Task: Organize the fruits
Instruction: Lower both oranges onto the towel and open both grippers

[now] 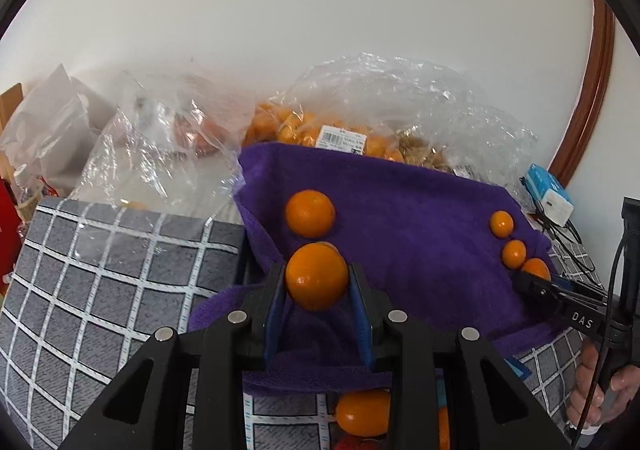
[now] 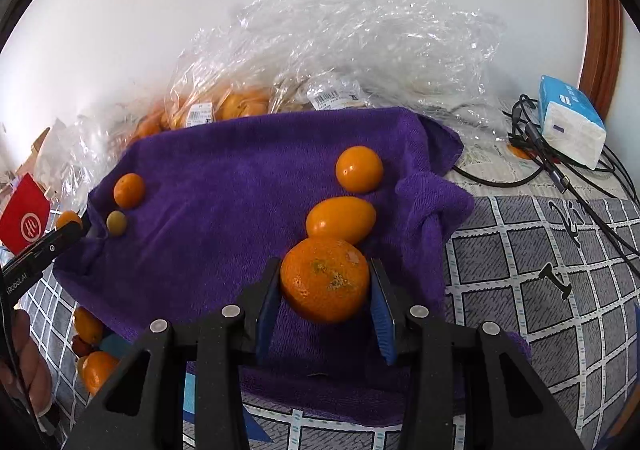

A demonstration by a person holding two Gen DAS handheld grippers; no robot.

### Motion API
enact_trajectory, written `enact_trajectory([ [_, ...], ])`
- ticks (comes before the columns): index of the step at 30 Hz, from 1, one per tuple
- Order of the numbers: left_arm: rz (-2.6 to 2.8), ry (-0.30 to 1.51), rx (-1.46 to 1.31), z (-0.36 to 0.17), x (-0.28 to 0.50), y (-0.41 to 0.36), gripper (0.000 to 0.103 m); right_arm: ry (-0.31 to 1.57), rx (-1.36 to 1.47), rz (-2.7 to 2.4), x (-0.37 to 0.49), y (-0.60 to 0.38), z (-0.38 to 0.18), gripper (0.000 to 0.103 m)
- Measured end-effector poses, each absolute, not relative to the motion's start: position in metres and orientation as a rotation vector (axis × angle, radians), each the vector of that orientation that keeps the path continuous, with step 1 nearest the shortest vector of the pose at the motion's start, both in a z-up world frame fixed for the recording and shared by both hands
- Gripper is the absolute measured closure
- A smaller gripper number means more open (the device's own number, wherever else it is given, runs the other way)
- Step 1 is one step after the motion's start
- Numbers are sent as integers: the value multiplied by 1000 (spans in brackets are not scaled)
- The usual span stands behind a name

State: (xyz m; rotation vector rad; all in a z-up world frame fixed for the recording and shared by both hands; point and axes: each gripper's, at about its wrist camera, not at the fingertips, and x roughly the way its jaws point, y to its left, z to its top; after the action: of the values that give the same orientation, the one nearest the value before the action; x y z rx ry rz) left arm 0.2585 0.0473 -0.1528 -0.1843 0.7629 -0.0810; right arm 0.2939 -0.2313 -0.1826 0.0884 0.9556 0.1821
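Stock on view, largest item first.

1. Checked grey tablecloth [image 2: 540, 274], lower frame in both views.
2. Purple towel [image 2: 240, 177], centre of frame, spread over the cloth; serves as the sorting surface.
3. Clear plastic bags [image 2: 320, 49], upper centre, holding more orange fruit; white barcode price labels on them, print too small to read.
4. Blue-and-white tissue pack [image 2: 568, 117], upper right of the right view, lettering illegible, black cables beside it.
5. Red card [image 2: 24, 226], left edge of the right view, white circular logo, not legible.
6. My right gripper [image 2: 325, 290], bottom centre: jaws part-closed, blue pads pressed on both flanks of a rough-skinned mandarin [image 2: 325, 280], held at the near end of a row of two smooth oval fruits [image 2: 342, 219].
7. My left gripper [image 1: 317, 282], bottom centre of the left view: jaws closed about the same amount on a smooth orange [image 1: 317, 276], just below a second orange [image 1: 310, 213] already on the towel.
8. Loose fruit still on the cloth below the towel [image 1: 362, 412].

Lettering: "DAS" on the right gripper's side as seen from the left view; "iRobot.AI", as far as I can read it, on the left gripper's side.

Step in hand, as I judge it: both fruits being set into their rows, left and right. Next calls for lowering until each rests on the towel, then opening gently so neither rolls.
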Motion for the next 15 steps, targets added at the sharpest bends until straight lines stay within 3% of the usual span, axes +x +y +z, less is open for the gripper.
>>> enact_trajectory([
  [7, -91, 814, -167, -160, 263, 41, 73, 952, 10, 158, 292, -221, -186, 61],
  [15, -60, 836, -140, -168, 268, 42, 73, 910, 38, 164, 287, -226, -178, 51],
])
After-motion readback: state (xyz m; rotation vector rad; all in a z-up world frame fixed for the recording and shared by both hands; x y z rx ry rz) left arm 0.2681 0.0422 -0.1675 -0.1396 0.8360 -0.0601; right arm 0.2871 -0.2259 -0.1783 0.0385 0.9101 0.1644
